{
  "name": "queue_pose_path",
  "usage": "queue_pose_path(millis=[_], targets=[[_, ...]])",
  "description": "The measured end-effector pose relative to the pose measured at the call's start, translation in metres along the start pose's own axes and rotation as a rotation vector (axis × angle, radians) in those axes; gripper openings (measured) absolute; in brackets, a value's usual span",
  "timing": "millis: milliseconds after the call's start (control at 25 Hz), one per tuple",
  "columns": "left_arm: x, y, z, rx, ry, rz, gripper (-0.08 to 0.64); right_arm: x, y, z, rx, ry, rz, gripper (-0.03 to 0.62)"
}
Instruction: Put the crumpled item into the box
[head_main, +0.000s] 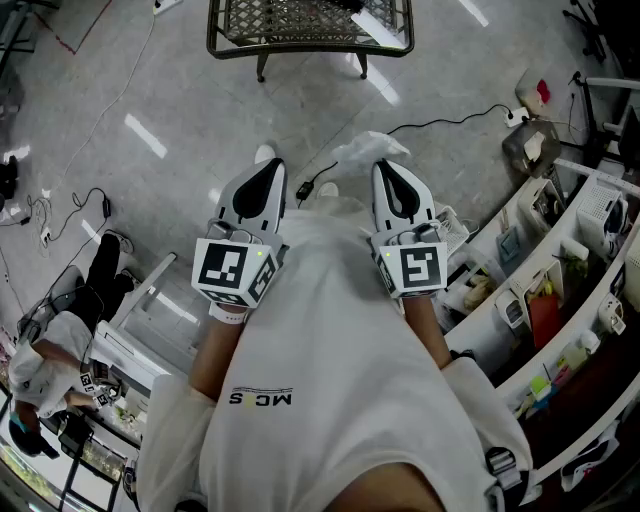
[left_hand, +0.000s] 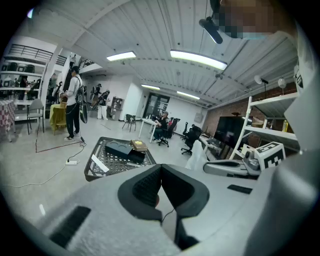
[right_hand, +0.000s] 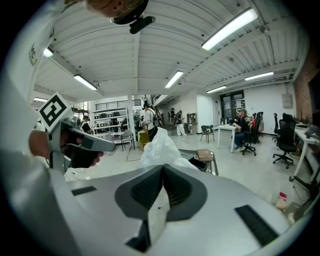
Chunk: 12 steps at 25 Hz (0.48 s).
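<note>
My right gripper (head_main: 386, 166) is shut on a crumpled white plastic item (head_main: 368, 149), which sticks out past its tips. In the right gripper view the plastic (right_hand: 161, 146) rises just beyond the closed jaws of the right gripper (right_hand: 162, 168). My left gripper (head_main: 262, 166) is held level beside it, shut with nothing in it. Its own view shows the left gripper (left_hand: 161, 168) with jaws together, and the plastic (left_hand: 198, 158) off to the right. Ahead stands a metal mesh table (head_main: 238, 30) carrying a dark box (left_hand: 119, 149) and a small brown box (left_hand: 139, 145).
Cables and a power strip (head_main: 303, 188) lie on the grey floor between me and the table. Cluttered desks and shelves (head_main: 560, 290) line the right side. A person in white (head_main: 40, 372) sits at the lower left. Office chairs and people stand far across the room.
</note>
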<state>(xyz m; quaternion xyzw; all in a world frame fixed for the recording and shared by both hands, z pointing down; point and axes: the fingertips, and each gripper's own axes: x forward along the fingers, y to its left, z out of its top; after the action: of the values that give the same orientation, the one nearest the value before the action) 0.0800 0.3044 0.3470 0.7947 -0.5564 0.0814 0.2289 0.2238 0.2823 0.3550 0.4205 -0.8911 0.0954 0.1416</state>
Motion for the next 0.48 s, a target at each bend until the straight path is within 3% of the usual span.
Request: queue_pose_path(millis=[280, 360, 480], targets=[[-0.036, -0.004, 0.000, 0.025, -0.035, 0.001, 0.020, -0.026, 0.032, -0.004, 0.048, 0.005, -0.009, 0.018], [-0.046, -0.003, 0.002, 0.029, -0.042, -0.001, 0.020, -0.029, 0.036, 0.002, 0.106, -0.012, -0.011, 0.018], [-0.052, -0.002, 0.002, 0.040, -0.054, 0.009, 0.020, -0.032, 0.041, 0.011, 0.108, -0.049, -0.003, 0.018]])
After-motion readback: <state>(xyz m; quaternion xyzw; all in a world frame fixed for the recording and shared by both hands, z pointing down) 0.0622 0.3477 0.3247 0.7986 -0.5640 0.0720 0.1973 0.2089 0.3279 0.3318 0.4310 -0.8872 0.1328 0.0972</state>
